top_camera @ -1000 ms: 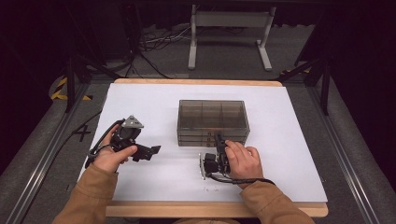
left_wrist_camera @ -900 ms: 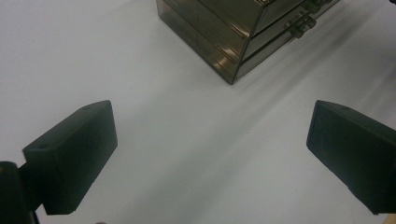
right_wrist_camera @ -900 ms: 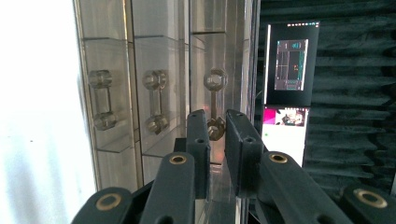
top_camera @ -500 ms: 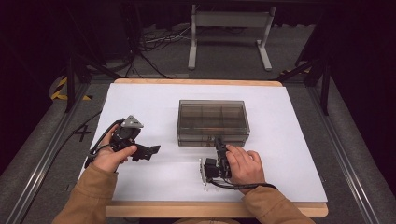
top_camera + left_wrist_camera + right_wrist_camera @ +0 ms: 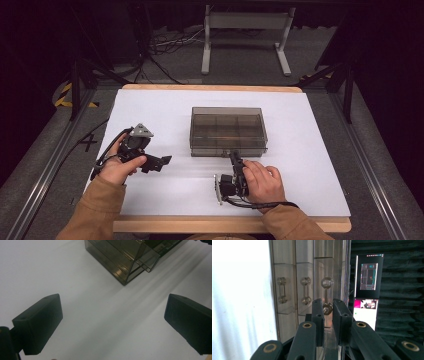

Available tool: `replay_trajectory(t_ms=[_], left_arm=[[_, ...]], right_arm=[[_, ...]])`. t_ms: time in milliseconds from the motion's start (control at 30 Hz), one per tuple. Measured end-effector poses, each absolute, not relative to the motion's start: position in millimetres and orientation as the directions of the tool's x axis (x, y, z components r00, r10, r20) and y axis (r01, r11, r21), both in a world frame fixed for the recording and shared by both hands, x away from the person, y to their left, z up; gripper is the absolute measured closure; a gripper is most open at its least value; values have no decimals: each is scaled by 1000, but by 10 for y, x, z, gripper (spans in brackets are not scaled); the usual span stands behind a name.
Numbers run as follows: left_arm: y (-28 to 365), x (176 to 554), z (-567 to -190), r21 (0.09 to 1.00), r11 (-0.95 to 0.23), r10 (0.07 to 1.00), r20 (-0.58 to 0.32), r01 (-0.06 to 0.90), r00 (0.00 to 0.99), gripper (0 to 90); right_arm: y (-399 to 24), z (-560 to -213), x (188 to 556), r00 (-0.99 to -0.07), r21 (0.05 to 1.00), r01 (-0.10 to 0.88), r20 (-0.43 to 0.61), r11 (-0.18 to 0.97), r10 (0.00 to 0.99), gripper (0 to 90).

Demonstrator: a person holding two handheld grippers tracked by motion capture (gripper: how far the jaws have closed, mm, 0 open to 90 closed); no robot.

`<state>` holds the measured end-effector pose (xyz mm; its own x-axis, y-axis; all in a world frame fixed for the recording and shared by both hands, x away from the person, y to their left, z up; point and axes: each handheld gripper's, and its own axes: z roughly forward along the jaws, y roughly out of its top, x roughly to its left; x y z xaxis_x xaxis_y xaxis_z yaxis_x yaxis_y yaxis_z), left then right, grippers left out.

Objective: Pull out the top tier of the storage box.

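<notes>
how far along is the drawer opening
Early. The right tool has reached the drawer box and its jaws bracket the top drawer's handle. That drawer looks pulled out slightly. Left: drawing it fully open. The left tool waits open over bare table.

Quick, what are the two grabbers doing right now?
Left gripper: open, holding nothing, above the white table.
Right gripper: closed on the top drawer's handle of the drawer box.

Ahead of my right gripper (image 5: 231, 158) the smoky drawer box (image 5: 227, 131) blocks the way; its clear handle (image 5: 327, 295) sits between my nearly closed jaws. My left gripper (image 5: 162, 162) has bare white table (image 5: 150, 110) all around.
</notes>
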<state>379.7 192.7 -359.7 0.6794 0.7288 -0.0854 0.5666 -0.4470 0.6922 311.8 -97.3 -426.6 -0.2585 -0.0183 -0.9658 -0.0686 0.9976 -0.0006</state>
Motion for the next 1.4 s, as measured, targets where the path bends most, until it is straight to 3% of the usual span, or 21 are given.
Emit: replay_trajectory(t_ms=[367,667,1400], left_arm=[[1930,3794,-3595,692,-448,728,-85,566,680,23],[1929,3804,-3598,693,-447,729,-85,566,679,23],[1918,3826,-3597,692,-448,724,-90,566,684,23]], right_arm=[[-978,-4268,3104,-256,-6,-81,-966,997,-26,796],[-1069,-4288,3077,-260,7,-122,-965,992,-25,717],[-1454,-4183,2938,-319,176,-261,-944,949,87,718]])
